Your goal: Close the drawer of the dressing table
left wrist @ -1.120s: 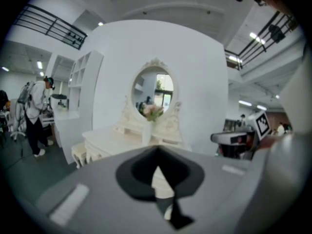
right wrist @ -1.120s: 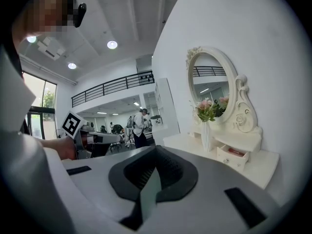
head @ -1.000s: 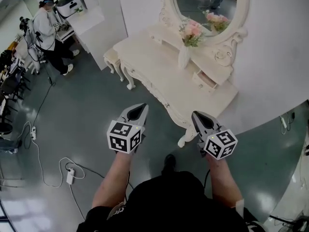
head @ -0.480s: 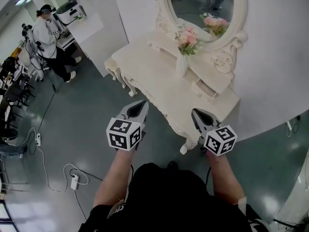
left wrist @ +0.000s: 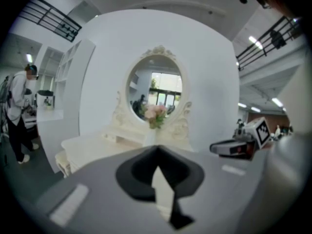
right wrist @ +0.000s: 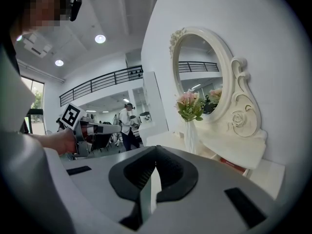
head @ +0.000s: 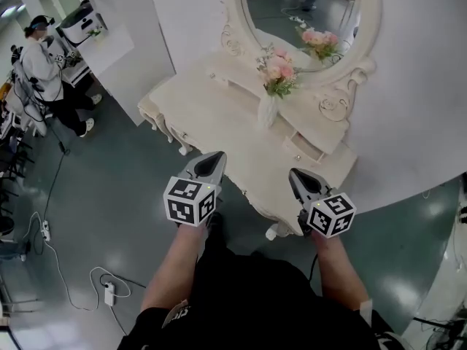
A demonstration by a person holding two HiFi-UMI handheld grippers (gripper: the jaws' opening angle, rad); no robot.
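Note:
The cream dressing table (head: 219, 111) stands against a white curved wall, under an oval mirror (head: 306, 13). Its small drawer (head: 305, 150) sticks out at the right end of the raised back shelf, and shows a reddish inside in the right gripper view (right wrist: 235, 164). My left gripper (head: 213, 159) hovers shut over the table's front edge and holds nothing; its own view (left wrist: 157, 147) faces the mirror (left wrist: 156, 94). My right gripper (head: 295, 175) is also shut and empty, short of the table's right end, below the drawer in the picture; its own view (right wrist: 156, 147) looks along the tabletop.
A white vase with pink flowers (head: 270, 86) stands on the tabletop left of the drawer. A carved table leg (head: 271, 232) shows by my right gripper. A person (head: 40, 64) stands far left by a white counter. Cables and a power strip (head: 109, 294) lie on the grey floor.
Both grippers have moved forward toward the dressing table, which now lies closer beneath them. Their jaws have stayed shut.

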